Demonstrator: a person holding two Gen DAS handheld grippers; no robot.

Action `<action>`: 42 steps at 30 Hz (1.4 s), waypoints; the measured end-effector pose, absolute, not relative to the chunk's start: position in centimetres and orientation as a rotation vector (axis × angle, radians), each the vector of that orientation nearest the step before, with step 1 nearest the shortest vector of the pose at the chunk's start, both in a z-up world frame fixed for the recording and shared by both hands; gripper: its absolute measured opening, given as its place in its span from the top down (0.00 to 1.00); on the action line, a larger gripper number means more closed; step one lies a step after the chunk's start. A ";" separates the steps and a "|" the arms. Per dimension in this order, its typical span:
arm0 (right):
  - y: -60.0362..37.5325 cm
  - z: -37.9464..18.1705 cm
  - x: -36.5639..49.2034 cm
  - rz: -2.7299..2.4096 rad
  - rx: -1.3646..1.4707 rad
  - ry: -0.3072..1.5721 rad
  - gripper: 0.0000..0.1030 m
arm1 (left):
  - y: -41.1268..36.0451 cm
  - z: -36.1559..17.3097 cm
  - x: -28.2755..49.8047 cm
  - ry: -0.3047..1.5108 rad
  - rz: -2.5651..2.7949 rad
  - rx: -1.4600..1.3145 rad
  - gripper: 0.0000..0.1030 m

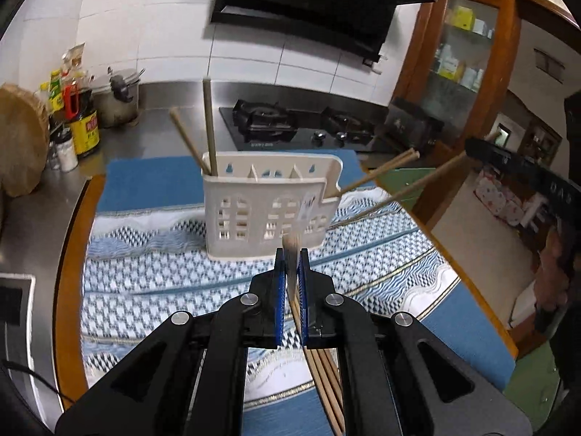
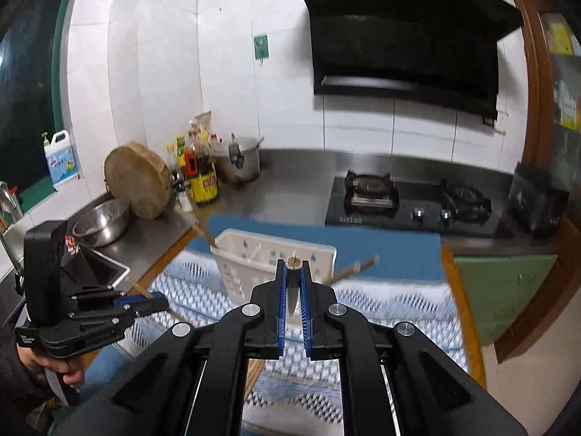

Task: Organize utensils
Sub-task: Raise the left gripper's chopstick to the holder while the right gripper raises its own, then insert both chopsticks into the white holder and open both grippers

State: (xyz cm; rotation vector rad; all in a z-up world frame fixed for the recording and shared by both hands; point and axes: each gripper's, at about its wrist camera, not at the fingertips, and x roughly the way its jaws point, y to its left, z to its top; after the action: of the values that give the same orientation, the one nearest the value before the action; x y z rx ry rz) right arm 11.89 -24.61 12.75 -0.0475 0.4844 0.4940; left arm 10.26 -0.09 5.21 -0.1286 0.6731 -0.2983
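A white slotted utensil holder (image 1: 270,205) stands on a blue patterned cloth (image 1: 174,272); it also shows in the right wrist view (image 2: 268,258). Two chopsticks (image 1: 208,123) stick up from its left end and one (image 1: 377,172) leans out of its right end. My left gripper (image 1: 291,254) is shut on a chopstick (image 1: 292,254) in front of the holder. Several loose chopsticks (image 1: 325,378) lie on the cloth below it. My right gripper (image 2: 293,265) is shut on a chopstick (image 2: 294,263) above the holder. The left gripper (image 2: 159,303) appears at the left of the right wrist view.
A gas hob (image 2: 410,203) sits behind the cloth under a black hood (image 2: 403,36). Sauce bottles (image 2: 199,174), a pot (image 2: 241,161), a round chopping block (image 2: 139,180) and a steel bowl (image 2: 101,223) stand at the back left. A tablet (image 2: 103,269) lies at left.
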 end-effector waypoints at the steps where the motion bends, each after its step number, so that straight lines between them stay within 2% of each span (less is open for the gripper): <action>1: -24.7 13.6 12.1 0.502 -0.048 0.472 0.93 | 0.0 5.7 10.5 0.667 -0.308 -0.131 0.95; 10: -24.0 18.0 14.6 0.492 -0.106 0.405 0.93 | 0.7 10.1 11.2 0.581 -0.322 -0.118 0.95; 22: -21.4 13.8 19.7 0.482 -0.151 0.554 0.93 | 1.1 19.0 13.8 0.294 -0.228 -0.089 0.95; 28: -21.0 12.2 20.7 0.481 -0.149 0.583 0.93 | 0.8 17.9 16.9 0.281 -0.148 -0.082 0.95; 42: -21.0 10.8 21.4 0.475 -0.127 0.599 0.91 | 1.8 12.8 20.3 0.415 -0.115 -0.103 0.92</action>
State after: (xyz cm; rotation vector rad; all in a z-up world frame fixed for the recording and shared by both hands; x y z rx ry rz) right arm 21.41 -21.01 10.83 -0.1271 0.5990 0.4752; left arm 20.31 1.79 12.83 -0.1029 0.4148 -0.1154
